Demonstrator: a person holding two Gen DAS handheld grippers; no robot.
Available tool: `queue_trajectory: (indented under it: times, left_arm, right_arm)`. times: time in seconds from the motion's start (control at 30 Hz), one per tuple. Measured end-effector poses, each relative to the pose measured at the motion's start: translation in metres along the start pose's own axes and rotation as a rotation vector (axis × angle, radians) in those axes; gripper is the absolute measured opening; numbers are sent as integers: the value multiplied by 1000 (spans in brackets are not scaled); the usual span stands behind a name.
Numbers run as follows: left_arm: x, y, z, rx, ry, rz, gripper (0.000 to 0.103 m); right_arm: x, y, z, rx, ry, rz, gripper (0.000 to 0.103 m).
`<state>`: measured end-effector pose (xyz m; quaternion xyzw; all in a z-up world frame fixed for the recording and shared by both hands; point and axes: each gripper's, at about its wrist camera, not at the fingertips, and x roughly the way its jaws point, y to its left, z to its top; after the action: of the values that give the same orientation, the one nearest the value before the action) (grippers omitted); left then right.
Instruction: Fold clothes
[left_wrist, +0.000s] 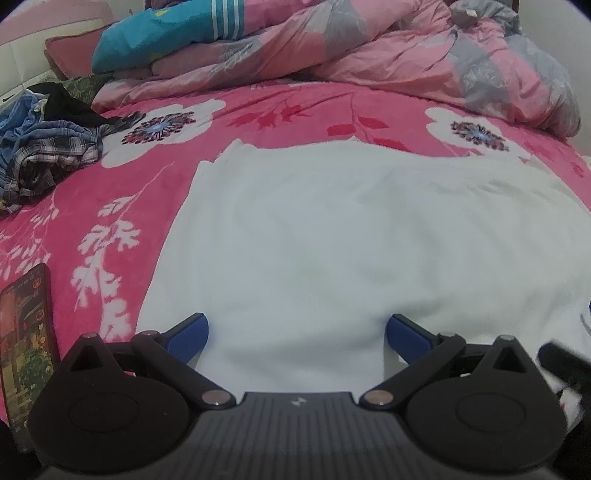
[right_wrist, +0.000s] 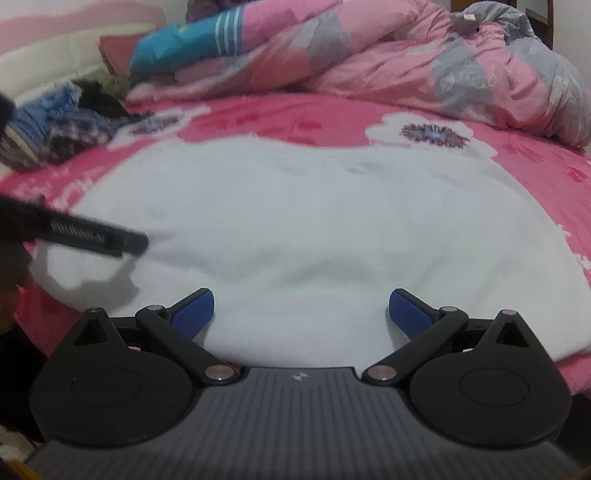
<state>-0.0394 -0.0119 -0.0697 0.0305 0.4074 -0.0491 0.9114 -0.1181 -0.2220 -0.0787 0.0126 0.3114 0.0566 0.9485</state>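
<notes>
since it is spread flat for folding, these lines follow:
white garment (left_wrist: 332, 236): soft, fleecy, roughly rectangular, lying in the middle of the bed, near edge towards both grippers.
left gripper (left_wrist: 297, 332): jaws apart, empty, poised over the near hem.
right gripper (right_wrist: 301, 308): jaws apart, empty, likely ready to take the hem's right part.
pink sheet (left_wrist: 122, 206): plush, floral.
unfolded pile (left_wrist: 48, 147): far left, plaid and black.
quilt (left_wrist: 406, 55): far, puffy.
phone (left_wrist: 26, 339): near left.
</notes>
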Motion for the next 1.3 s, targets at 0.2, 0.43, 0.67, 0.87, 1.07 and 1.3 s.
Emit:
queue_trajectory:
  times: [0.2,0.43,0.67,0.87,1.07,1.3]
  left_arm:
    - [-23,6,-9,-9,-101,-58,103]
    - [-53,11,-26,-3,-173,-126,103]
    - [-66,23,-52,-11,-168,-134,103]
    - [-73,28,-70,-12,-170,-148,103]
    - [-72,31,-77,-22,-171,-161,103]
    - [-68,35,-78,-51,-150,-152,103]
  right_arm:
    - [-1,-10,10,-1,-73,-6,102]
    - [14,-10,15,-16,-85,-1,102]
    - [23,-3,13,-53,-88,-20,102]
    - [29,-3,20,-62,-117,-31,102]
    - [48,-10,20,-37,-110,-50,102]
    - [56,-11,13,-30,-108,-47,102]
